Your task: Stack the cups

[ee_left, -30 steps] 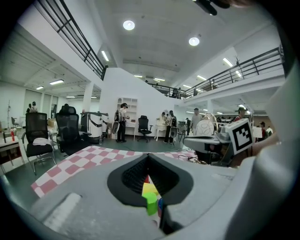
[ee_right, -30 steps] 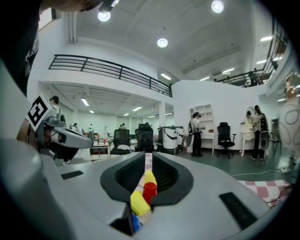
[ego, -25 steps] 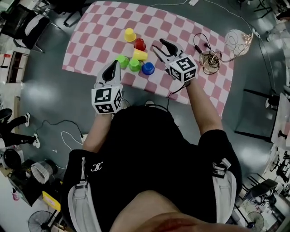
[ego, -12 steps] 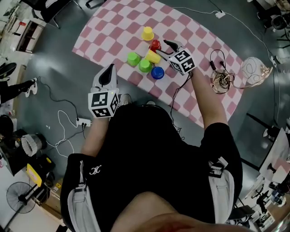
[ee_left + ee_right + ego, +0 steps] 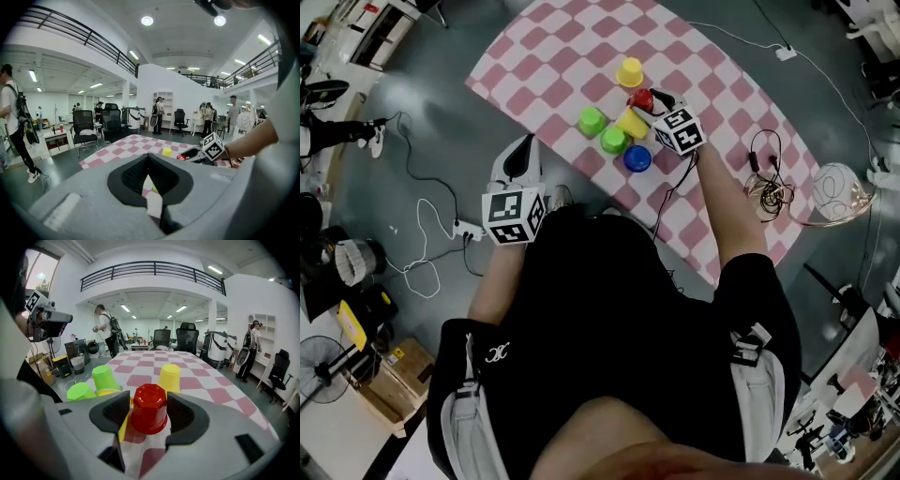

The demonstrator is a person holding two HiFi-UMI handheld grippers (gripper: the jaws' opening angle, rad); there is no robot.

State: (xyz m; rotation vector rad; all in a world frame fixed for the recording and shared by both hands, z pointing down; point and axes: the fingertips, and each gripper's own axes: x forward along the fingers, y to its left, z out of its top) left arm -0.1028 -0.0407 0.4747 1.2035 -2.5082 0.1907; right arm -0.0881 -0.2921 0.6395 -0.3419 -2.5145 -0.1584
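While the right claw (image 5: 148, 414) sits low over the pink-and-white checkered cloth (image 5: 553, 56), its jaws have just been opening and now stand wide. The red cup (image 5: 149, 401) is between them, upside down on the cloth. There's a thin gap each side, so the pads aren't pressing and nothing is gripped.

Left claw (image 5: 525, 148) is off the cloth edge, over the grey floor (image 5: 422, 112), well apart from the cups. Its jaws are all but together, just a narrow slit, with nothing in it.

Cup layout, head view:
- 6 cups in 1 tight cluster near the cloth's near edge.
- 1 yellow cup (image 5: 629, 72) stands upside down just beyond the red one.
- A 2nd yellow cup (image 5: 631, 123) lies on its side, just beside the red one.
- 2 green cups (image 5: 592, 120) (image 5: 614, 140) sit on the left of the cluster.
- Blue cup (image 5: 637, 158) is nearest the person.
- None are stacked.

Some cables (image 5: 769, 183) lie on the cloth's right end.
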